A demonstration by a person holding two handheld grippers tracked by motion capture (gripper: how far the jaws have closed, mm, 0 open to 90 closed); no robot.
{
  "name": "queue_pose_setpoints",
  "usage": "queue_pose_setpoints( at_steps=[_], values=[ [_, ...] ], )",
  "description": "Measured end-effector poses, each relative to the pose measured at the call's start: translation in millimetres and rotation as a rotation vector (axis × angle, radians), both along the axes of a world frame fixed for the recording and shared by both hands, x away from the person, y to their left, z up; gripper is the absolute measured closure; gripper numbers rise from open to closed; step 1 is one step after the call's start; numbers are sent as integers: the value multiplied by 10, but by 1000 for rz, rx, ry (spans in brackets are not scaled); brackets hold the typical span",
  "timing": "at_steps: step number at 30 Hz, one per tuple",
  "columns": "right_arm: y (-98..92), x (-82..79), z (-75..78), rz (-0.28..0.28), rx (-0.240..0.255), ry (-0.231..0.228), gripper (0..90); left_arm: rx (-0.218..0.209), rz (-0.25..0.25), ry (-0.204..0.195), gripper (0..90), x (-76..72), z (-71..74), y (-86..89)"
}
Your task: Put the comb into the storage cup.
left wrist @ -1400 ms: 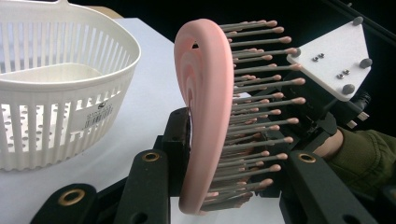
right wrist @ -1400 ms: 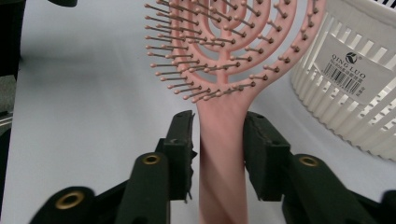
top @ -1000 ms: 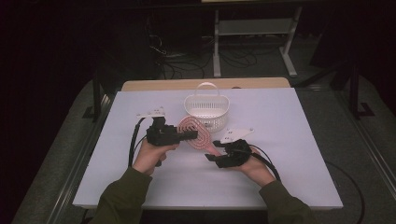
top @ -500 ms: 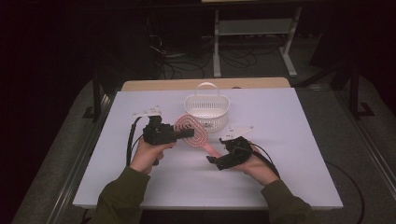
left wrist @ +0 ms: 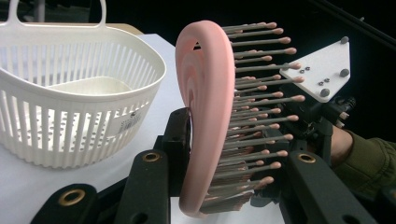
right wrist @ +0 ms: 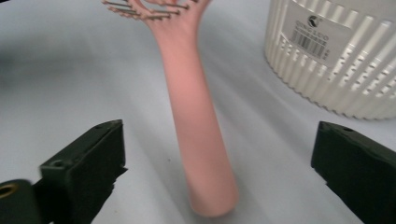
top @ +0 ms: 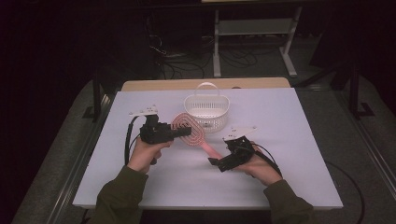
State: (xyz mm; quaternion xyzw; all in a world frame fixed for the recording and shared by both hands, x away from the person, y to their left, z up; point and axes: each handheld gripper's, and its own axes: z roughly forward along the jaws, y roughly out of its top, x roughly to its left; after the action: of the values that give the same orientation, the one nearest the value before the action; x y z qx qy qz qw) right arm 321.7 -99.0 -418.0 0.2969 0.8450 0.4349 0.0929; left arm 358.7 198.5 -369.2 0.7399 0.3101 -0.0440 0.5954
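Note:
A pink hairbrush (top: pixel 188 130) hangs just above the white table (top: pixel 289 140), its handle pointing toward the person's right hand. My left gripper (top: pixel 182 132) is shut on the brush head (left wrist: pixel 205 107), one jaw on the pink back, the other among the bristles. My right gripper (top: pixel 218 163) is open. Its jaws have just been opening and now stand wide on either side of the handle (right wrist: pixel 196 121), clear of it. In the left gripper view, the right gripper's grey plate (left wrist: pixel 322 70) shows behind the bristles.
A white slotted basket (top: pixel 205 100) with a loop handle stands just behind the brush, near the table's far edge. Its wall (right wrist: pixel 336 56) lies close to the right gripper's far side. Cables trail from both grippers over the table.
The right gripper's jaws have parted and let go of the brush handle. The left gripper keeps its hold on the brush head, shifted slightly left.

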Motion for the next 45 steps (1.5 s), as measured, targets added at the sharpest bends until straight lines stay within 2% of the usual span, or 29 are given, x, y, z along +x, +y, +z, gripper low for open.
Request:
queue_pose_setpoints(
  at_steps=[3, 9, 18, 29, 37, 45],
  values=[
    [-64, -6, -7, -30, -2, 15, 0, 0, 3, 2, 647, 4, 0, 14],
    [-166, -30, -11, -65, 15, 14, 0, 4, 7, 3, 648, 7, -1, 25],
    [-289, -94, -36, -89, 17, 12, 0, 3, 14, 3, 648, 10, 7, 48],
    [-543, -244, -96, -142, 38, 16, 0, -3, 19, 2, 648, 17, 21, 70],
    [-659, -330, -139, -154, 37, 7, 0, -10, 12, 1, 648, 10, 38, 73],
    [-769, -409, -174, -161, 36, 17, 0, -10, 12, -4, 648, 12, 56, 75]
  ],
)
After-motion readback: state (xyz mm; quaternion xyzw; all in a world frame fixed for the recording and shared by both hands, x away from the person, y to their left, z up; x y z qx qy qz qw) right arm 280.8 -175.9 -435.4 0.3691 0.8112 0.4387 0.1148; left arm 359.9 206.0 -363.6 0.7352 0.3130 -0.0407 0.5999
